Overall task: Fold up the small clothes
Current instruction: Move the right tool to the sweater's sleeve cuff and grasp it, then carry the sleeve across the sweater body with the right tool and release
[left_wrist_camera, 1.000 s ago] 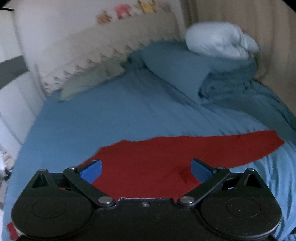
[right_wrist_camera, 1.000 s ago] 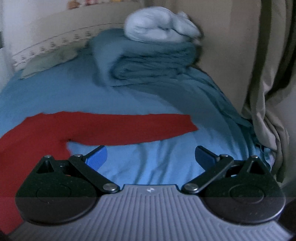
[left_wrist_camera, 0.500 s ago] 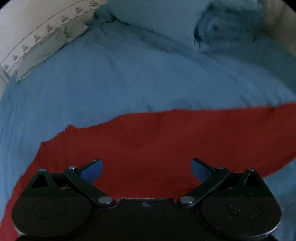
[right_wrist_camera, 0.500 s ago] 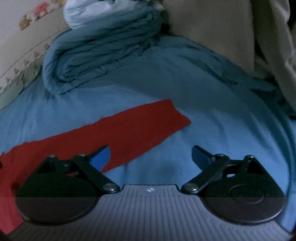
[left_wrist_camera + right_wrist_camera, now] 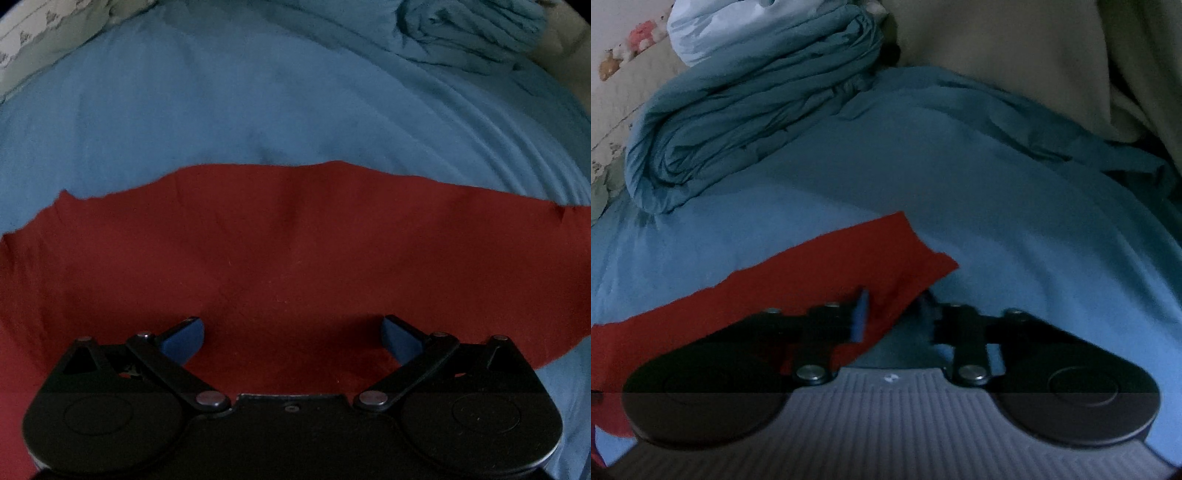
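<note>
Left wrist view: left gripper (image 5: 291,334) at bottom centre, fingers spread wide over red garment (image 5: 280,258) spanning mid-frame on blue bedsheet (image 5: 221,103). Right wrist view: right gripper (image 5: 894,314) fingers drawn close, pinching garment's end; folded blue duvet (image 5: 757,122) upper left.

A bed with a smooth blue cotton sheet (image 5: 258,110) fills the dim room; a rolled teal duvet (image 5: 757,122) lies near beige curtains (image 5: 1015,48) and a pale patterned headboard (image 5: 613,96).
</note>
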Demonstrator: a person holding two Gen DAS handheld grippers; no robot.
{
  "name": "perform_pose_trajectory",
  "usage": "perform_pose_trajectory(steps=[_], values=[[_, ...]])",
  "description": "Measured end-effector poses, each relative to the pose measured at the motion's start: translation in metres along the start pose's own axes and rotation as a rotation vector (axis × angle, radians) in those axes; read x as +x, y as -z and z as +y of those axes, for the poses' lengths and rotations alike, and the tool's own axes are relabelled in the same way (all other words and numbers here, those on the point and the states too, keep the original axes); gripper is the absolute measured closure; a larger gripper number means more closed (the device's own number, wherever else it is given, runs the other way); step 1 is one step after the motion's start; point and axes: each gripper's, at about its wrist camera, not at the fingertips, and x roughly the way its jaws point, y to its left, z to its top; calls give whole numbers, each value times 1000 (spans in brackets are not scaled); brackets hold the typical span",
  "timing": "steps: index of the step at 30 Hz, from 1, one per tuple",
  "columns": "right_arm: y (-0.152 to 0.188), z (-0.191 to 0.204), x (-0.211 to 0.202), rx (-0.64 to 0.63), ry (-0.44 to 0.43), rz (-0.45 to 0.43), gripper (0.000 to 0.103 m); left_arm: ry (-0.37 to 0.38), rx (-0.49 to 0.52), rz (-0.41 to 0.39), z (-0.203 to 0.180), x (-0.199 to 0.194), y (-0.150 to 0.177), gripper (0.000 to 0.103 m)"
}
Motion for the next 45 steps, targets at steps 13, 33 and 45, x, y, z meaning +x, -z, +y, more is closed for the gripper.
perform_pose_trajectory(steps=[13,33,45], values=[[-46,77,-57,-81,-153,-73,83,72,-126,-57,31,-36,-10,0],[140,539,-182,-533,-914,102,83,-287,-337,-328,294,-173,178,0],[301,578,-170,-902,-905,159,44,-118,-502,-348,352,-161,240,0]])
